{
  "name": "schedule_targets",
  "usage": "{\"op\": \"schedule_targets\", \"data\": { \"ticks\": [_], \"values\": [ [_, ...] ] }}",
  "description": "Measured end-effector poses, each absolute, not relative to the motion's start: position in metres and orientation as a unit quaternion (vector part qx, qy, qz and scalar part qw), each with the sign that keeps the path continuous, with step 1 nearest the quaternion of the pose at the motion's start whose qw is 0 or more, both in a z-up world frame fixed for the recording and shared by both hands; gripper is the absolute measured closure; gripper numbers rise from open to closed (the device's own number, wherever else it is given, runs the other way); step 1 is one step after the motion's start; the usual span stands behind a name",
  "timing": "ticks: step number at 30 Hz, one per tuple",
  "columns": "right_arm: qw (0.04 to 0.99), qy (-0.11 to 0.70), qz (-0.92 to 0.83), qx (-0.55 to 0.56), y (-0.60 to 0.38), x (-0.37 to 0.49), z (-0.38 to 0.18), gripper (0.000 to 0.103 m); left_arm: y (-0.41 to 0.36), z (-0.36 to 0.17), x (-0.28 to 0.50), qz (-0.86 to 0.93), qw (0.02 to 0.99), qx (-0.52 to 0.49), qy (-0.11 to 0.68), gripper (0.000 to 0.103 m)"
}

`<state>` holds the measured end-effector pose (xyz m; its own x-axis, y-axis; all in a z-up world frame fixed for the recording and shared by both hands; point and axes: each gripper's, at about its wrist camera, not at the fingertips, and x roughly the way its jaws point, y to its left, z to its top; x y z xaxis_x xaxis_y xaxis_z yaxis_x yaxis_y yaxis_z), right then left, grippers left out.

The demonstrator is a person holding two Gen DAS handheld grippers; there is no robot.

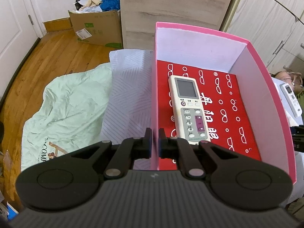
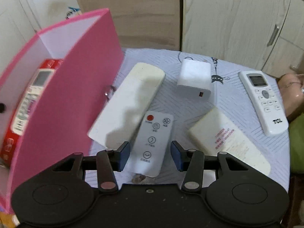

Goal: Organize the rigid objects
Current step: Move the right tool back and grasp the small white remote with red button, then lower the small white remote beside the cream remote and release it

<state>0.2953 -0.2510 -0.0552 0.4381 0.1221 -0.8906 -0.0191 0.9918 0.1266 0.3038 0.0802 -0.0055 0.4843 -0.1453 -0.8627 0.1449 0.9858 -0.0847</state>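
- Pink box [image 1: 266,87] standing on the striped cloth [image 1: 129,95], open at the top, red printed card lining its floor, one cream remote [image 1: 188,106] already lying face up inside.
- Left gripper [image 1: 155,140] closed down on the box's near-left wall, one finger outside and one inside with the thin wall pinched between; probably held so to steady the box while things go in.
- Right gripper [image 2: 150,153] open wide, nothing held, its blue-padded fingers standing either side of the lower end of the small grey remote [image 2: 152,142]; apparently lined up for closing on it, no contact visible yet.
- Small grey remote lying face up on the cloth, red button at the far end, just beside the long white remote [image 2: 129,102], which lies face down at a slant close against the box's outer wall.
- Farther out and waiting: a white charger block [image 2: 195,79], a cream remote lying face down [image 2: 228,140] with red print on its back, and a white remote with a screen [image 2: 264,102] near the right edge.
- Sorting judged early: one item boxed, five outside.
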Motion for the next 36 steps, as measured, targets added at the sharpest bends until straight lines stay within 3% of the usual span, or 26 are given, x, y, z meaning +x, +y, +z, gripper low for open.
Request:
{"op": "schedule_targets", "data": {
  "ticks": [4, 6, 17, 25, 30, 36],
  "values": [
    [0.857, 0.514, 0.033, 0.000, -0.239, 0.298, -0.060, 0.049, 0.087, -0.006, 0.304, -0.086, 0.860, -0.030, 0.502, 0.097],
    [0.856, 0.516, 0.036, 0.011, -0.242, 0.299, -0.059, 0.056, 0.089, -0.006, 0.304, -0.087, 0.860, -0.035, 0.502, 0.097],
    [0.862, 0.499, 0.014, 0.086, -0.266, 0.285, -0.022, 0.056, 0.088, -0.007, 0.304, -0.088, 0.860, -0.038, 0.502, 0.097],
    [0.908, 0.394, 0.051, 0.133, -0.250, 0.255, 0.053, 0.056, 0.093, -0.006, 0.306, -0.088, 0.856, -0.045, 0.507, 0.096],
    [0.911, 0.383, 0.135, 0.070, -0.177, 0.245, 0.071, 0.056, 0.093, -0.006, 0.308, -0.087, 0.857, -0.046, 0.506, 0.096],
    [0.898, 0.418, 0.139, -0.002, -0.113, 0.260, 0.042, 0.056, 0.098, -0.007, 0.308, -0.086, 0.853, -0.075, 0.509, 0.095]
  ]
}}
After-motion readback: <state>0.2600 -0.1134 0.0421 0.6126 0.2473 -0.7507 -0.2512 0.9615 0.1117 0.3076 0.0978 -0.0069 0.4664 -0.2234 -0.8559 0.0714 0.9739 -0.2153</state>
